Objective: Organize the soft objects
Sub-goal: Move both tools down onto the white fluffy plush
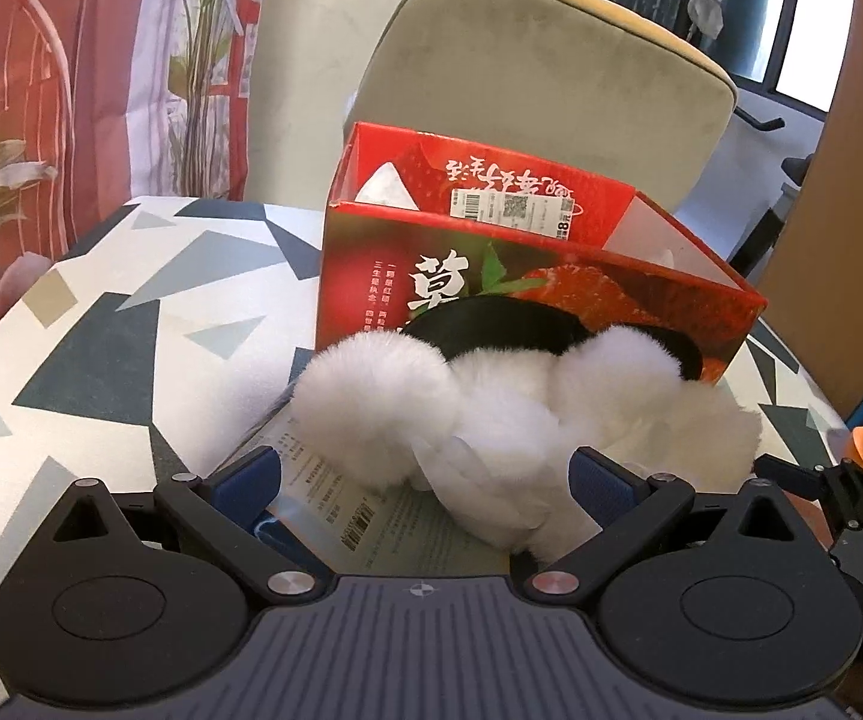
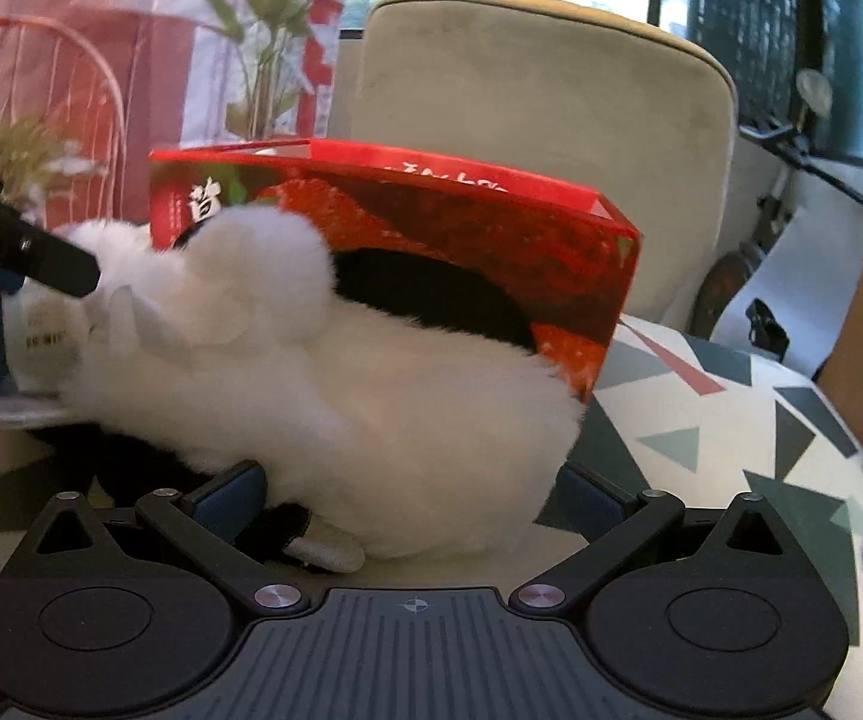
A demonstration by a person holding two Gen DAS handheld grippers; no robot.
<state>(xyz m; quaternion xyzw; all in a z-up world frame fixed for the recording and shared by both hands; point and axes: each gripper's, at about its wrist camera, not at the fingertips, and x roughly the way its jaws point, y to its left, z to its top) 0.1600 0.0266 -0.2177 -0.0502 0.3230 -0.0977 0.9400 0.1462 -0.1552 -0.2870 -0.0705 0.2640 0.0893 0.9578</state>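
White and fluffy, a plush toy (image 1: 491,414) is seen lying on the patterned tablecloth (image 1: 101,324), pressed against the front of an open red strawberry box (image 1: 491,276); a printed leaflet (image 1: 371,510) is partly covered by it; a beige chair back (image 1: 539,60) is seen behind the box. The left gripper (image 1: 425,480) is held wide, its blue pads (image 1: 248,474) either side of the toy's near edge; the right gripper (image 2: 413,492) is likewise spread wide around the plush body (image 2: 371,420), though contact cannot be told.
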